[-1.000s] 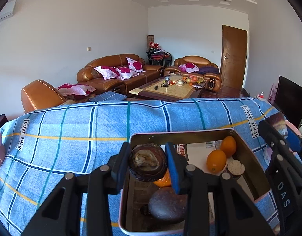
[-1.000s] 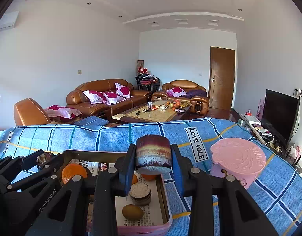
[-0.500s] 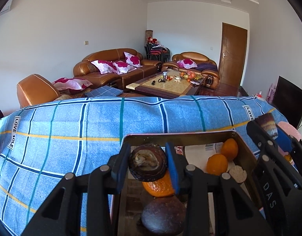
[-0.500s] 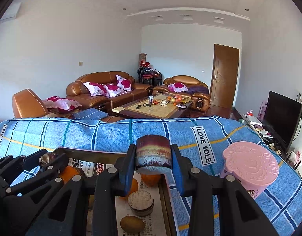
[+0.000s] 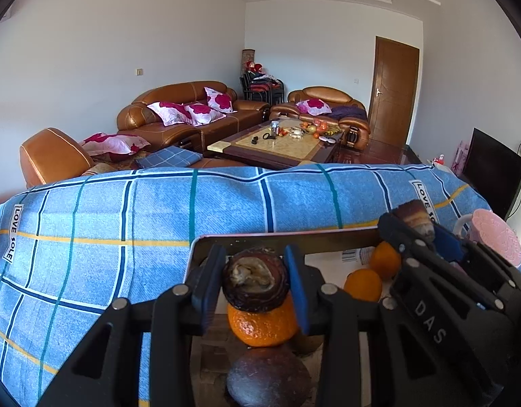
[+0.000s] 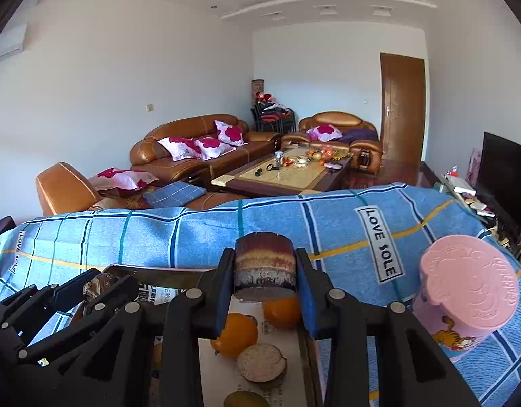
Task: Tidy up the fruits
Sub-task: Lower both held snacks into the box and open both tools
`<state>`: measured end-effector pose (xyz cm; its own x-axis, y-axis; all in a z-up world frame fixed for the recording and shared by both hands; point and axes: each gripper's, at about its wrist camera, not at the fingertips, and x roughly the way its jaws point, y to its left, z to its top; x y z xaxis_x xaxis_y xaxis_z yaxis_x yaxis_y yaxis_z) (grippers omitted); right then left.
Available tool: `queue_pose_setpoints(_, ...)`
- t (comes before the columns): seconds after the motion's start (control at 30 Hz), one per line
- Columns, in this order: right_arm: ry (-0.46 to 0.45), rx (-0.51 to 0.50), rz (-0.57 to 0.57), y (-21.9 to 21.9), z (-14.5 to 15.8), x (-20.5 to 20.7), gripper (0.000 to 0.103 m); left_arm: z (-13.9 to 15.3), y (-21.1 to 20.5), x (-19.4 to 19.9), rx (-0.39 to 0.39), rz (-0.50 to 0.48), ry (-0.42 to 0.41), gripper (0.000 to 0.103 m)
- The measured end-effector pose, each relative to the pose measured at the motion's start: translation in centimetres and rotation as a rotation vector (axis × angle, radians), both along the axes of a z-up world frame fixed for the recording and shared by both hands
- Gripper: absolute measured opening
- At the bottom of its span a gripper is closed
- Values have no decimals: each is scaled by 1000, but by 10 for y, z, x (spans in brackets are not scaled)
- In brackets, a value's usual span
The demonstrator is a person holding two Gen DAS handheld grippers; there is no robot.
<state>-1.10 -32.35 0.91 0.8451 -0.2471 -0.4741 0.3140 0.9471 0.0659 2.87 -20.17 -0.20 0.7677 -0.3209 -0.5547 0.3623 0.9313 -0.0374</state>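
Blue plaid cloth (image 5: 90,237) under pink-rimmed tray (image 5: 294,234). Left gripper (image 5: 257,281) tilted down, clamped on wrinkled dark hollow fruit half (image 5: 255,283) — orange (image 5: 262,325) just below jaws. Right gripper (image 6: 264,271) clamped on layered cut fruit half (image 6: 264,266) — above tray.

I am in a home's living room: brown leather sofas (image 5: 179,108) with floral cushions (image 5: 173,112), a cluttered coffee table (image 5: 287,142), a television (image 6: 504,173), a wooden door (image 5: 394,84), and recessed ceiling lights.
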Motion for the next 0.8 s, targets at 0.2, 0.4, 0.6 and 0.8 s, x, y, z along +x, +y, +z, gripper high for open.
queue_pose_setpoints(0.2, 67, 177, 123, -11, -16, 13, 37, -1, 2, -7, 35, 27, -37, 38)
queue_pose_setpoints(0.4, 122, 184, 169, -4, -23, 19, 37, -2, 6, -2, 26, 37, -24, 38)
queue_pose_setpoints(0.6, 139, 181, 169, -4, -23, 21, 38, -2, 3, -3, 37, 29, -33, 38)
queue_pose_setpoints(0.8, 49, 182, 187, -6, -6, 6, 42, -1, 1, -3, 45, 21, -36, 38)
